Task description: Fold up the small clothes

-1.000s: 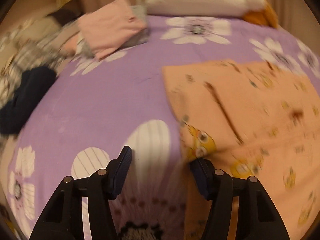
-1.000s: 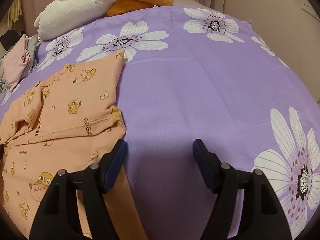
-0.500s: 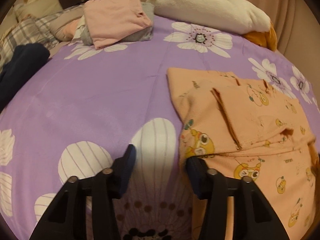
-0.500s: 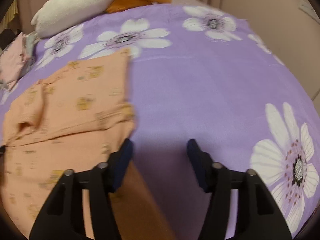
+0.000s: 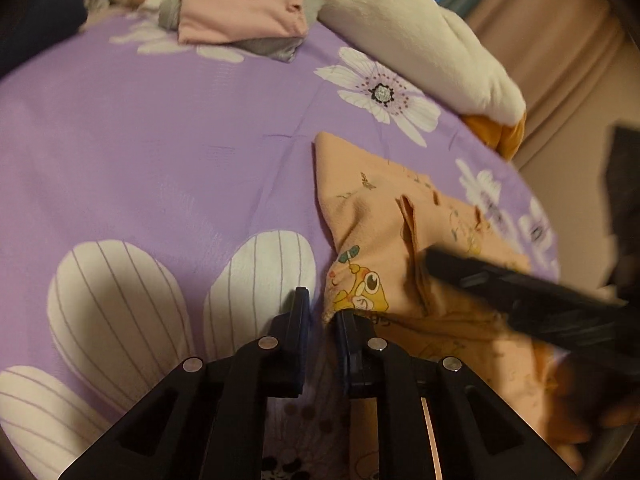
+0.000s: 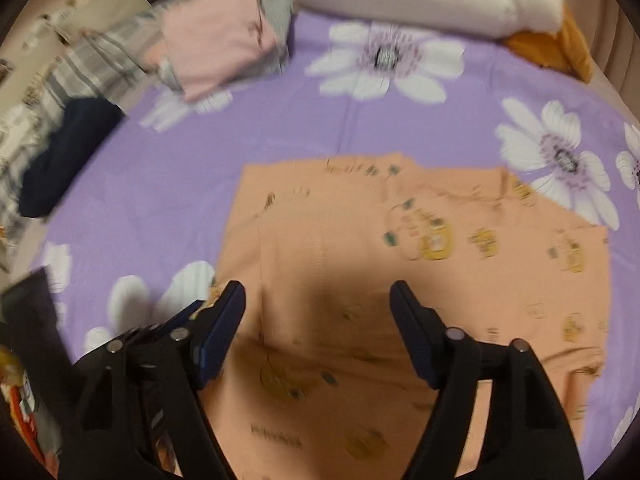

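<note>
Purple bed (image 5: 160, 152) | shirt (image 5: 380, 216) lay ahead-right of left fingers (image 5: 322, 336), nearly closed, closing at its hem corner, grip unclear | right fingers (image 6: 318, 332) wide, opening, empty above shirt | advice: pinch both layers, lift evenly.

My left camera sits low, looking down across the purple flowered bed cover (image 5: 160, 140). My right camera looks down from nearby. Both see the orange cartoon-print cloth (image 5: 368, 216) (image 6: 400, 248).

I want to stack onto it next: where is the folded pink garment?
The folded pink garment lies at the far left of the purple bedspread, beside the white pillow.
</note>
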`<state>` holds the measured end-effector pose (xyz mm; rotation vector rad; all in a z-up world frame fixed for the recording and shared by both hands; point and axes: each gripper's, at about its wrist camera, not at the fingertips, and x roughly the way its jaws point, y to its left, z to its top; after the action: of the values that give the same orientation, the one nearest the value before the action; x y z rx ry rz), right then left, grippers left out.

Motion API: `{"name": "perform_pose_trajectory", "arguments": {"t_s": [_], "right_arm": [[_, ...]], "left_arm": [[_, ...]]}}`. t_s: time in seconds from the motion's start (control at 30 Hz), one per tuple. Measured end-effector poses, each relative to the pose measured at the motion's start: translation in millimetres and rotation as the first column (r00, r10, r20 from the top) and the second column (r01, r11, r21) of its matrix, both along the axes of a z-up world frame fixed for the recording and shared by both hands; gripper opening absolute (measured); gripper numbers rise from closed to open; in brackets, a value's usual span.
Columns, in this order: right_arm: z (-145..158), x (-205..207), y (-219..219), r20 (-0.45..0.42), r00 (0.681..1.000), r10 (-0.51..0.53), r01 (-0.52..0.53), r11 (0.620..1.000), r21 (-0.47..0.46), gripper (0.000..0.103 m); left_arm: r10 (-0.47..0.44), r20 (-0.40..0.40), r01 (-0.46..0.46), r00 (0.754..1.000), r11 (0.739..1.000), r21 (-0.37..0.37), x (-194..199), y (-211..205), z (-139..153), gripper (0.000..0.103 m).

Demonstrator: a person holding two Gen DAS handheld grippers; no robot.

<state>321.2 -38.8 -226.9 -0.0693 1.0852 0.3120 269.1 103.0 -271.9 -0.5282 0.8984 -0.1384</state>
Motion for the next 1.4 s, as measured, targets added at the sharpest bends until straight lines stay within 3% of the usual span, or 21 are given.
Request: {"name": "perform_pose_trajectory", "arguments": {"t_s": [0.03,0.1,0.13,0.17,0.23,0.33,0.43,0.6,0.7,0.73,0.77,0.8,0.87,0.97,1.0,1.07,1.1,1.17,1.2,1.27,1.4], "right_arm": [[-10.0,4.9,5.4,-0.009,1.0,0.009,-0.009,0.999,-0.037,0.058],[-24.3,12.6,4.8,-0.016,1.0,-0.012,0.01,0.997,-0.081,0.034],[-20.3,13.6,-7.8,0.002,0.999,-0.05,0.05,0.999,-0.02,0.026],[-14.7,13.1,-17.2,0.005,0.996,-0.084,0.083,0.996,0.025,0.011],[-1.1,15.9,-45.5,0.013,0.987,-0.158,0.157,0.984,0.08,0.01],[12.6,15.6,-98.0,0.059,0.96,-0.275,0.272,0.96,0.061,0.01],[6.9,15.9,-156.3,-0.002,0.918,-0.396,0.394,0.914,0.094,0.015],[-13.7,0.1,-246.7,-0.149,0.812,-0.565,0.584,0.779,0.23,0.015],[-8.0,-4.4,-261.8,-0.173,0.773,-0.61,0.633,0.721,0.282,0.015],[-0.9,-6.1,-261.1,-0.146,0.772,-0.619,0.632,0.722,0.28,0.016],[4.4,-9.5,-255.8,-0.117,0.779,-0.616,0.621,0.732,0.28,0.024],[8.3,-9.0,-248.8,-0.106,0.797,-0.594,0.598,0.754,0.271,0.046],[4.9,-0.6,-238.8,-0.142,0.832,-0.537,0.555,0.792,0.254,0.078],[-4.0,-7.0,-241.3,-0.089,0.82,-0.566,0.567,0.779,0.267,0.061],[-10.0,-6.6,-240.9,-0.079,0.819,-0.568,0.569,0.787,0.238,0.04],[-23.0,-3.3,-243.2,-0.088,0.817,-0.57,0.577,0.808,0.117,0.013],[-22.9,-5.2,-246.2,-0.076,0.812,-0.578,0.583,0.804,0.119,0.018],[-16.6,-11.6,-254.5,-0.095,0.806,-0.584,0.589,0.776,0.225,0.03],[-13.2,-13.2,-257.1,-0.115,0.802,-0.586,0.594,0.762,0.258,0.059],[-2.6,-12.6,-249.6,-0.106,0.814,-0.571,0.574,0.764,0.294,0.079],[8.3,-3.5,-202.0,0.004,0.885,-0.466,0.462,0.877,0.134,0.078]], "left_arm": [[-0.001,0.0,0.001,1.0,1.0,-0.005,0.5,0.1,-0.4,0.015],[-0.003,0.004,0.003,1.0,1.0,0.012,0.9,-3.4,1.4,0.015],[-0.004,0.005,0.004,1.0,1.0,0.022,1.1,-4.7,2.0,0.015],[-0.004,0.006,0.004,1.0,1.0,0.027,0.9,-5.6,2.5,0.015],[-0.003,0.005,0.003,1.0,1.0,0.013,1.4,-4.1,2.0,0.015],[0.0,0.002,0.001,1.0,1.0,-0.031,2.0,1.9,-0.5,0.015],[0.0,0.003,0.0,1.0,0.999,-0.041,2.6,3.2,-1.0,0.015],[-0.001,0.007,0.001,1.0,1.0,-0.03,1.1,1.4,0.1,0.015],[-0.001,0.007,0.001,1.0,0.999,-0.052,0.9,3.3,-0.8,0.015],[-0.001,0.007,0.001,1.0,0.998,-0.055,1.4,3.4,-0.8,0.015],[-0.001,0.007,0.001,1.0,0.998,-0.058,1.5,4.0,-1.0,0.015],[-0.001,0.008,0.002,1.0,0.998,-0.06,1.5,4.3,-1.1,0.015],[-0.002,0.008,0.002,1.0,0.998,-0.064,1.6,5.3,-1.5,0.015],[-0.003,0.009,0.004,1.0,0.997,-0.071,1.5,7.1,-2.2,0.015],[-0.003,0.009,0.004,1.0,0.997,-0.075,1.6,7.5,-2.4,0.015],[-0.004,0.009,0.004,1.0,0.997,-0.081,1.7,8.2,-2.3,0.015],[-0.004,0.009,0.005,1.0,0.996,-0.084,2.0,8.7,-2.3,0.015],[-0.005,0.009,0.006,1.0,0.996,-0.091,2.4,9.6,-2.5,0.015],[-0.005,0.009,0.006,1.0,0.995,-0.097,2.4,10.1,-2.6,0.015],[-0.005,0.009,0.006,1.0,0.995,-0.103,2.3,11.3,-2.8,0.015],[-0.006,0.009,0.007,1.0,0.994,-0.105,2.4,10.9,-3.0,0.015]]}}
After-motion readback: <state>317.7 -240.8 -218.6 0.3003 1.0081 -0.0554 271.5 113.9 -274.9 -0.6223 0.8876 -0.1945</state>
